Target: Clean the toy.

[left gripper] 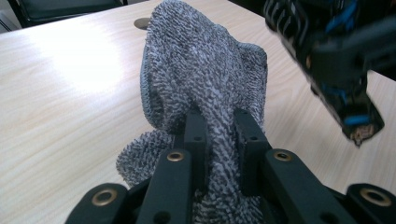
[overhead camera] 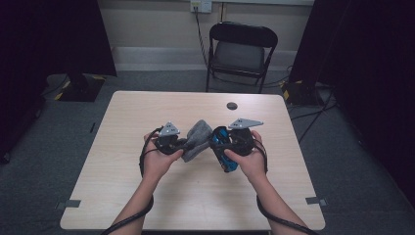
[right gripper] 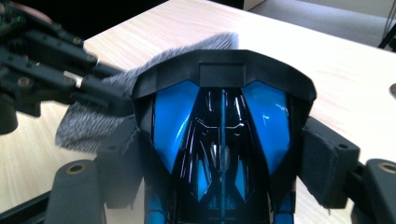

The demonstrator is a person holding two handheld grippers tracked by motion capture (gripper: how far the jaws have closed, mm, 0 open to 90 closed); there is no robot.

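A grey knitted cloth [overhead camera: 198,139] hangs above the middle of the table, and my left gripper [overhead camera: 185,145] is shut on it. In the left gripper view the two black jaws pinch a fold of the cloth [left gripper: 205,79], which bunches up beyond my left gripper [left gripper: 219,140]. A blue and black toy car [overhead camera: 226,149] is clamped across its body by my right gripper [overhead camera: 222,147]. The right gripper view has the car [right gripper: 222,121] between the padded jaws of my right gripper [right gripper: 222,158], with the cloth [right gripper: 116,93] just past its far end. The car [left gripper: 336,56] hovers right of the cloth.
The light wooden table [overhead camera: 147,186] has a round dark cable hole [overhead camera: 232,105] near its far edge. A black folding chair [overhead camera: 241,51] stands beyond the table. Grey carpet surrounds it, with cables on the right.
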